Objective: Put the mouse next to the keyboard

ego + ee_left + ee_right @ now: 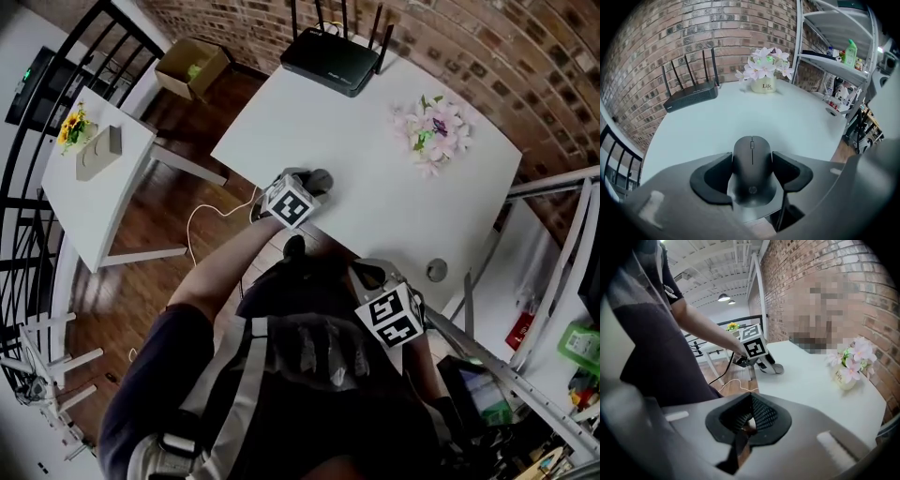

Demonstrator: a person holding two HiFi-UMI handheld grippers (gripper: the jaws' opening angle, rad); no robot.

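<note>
Left gripper (751,165) first: my jaws are closed in on the black mouse (751,161), one pad on each flank, its nose pointing away from me toward the flower pot (764,85). From the head view, the left gripper (309,184) sits at the near edge of the white table (375,122) with the mouse (321,177) at its tip; I can't tell whether the mouse rests on the top or is just clear of it. My left arm (703,329) is stretched forward and down from the shoulder, forearm bare, marker cube facing up. The right gripper (747,420) has its jaws pressed together on nothing. It is held back close to my torso at the table's near-right edge, elbow tucked, looking sideways across at the left gripper. Further out: a black router (691,96) with upright antennas stands at the far side by the brick wall (693,28), the flower pot is to its right, and a metal shelf (834,65) stands beside the table.
</note>
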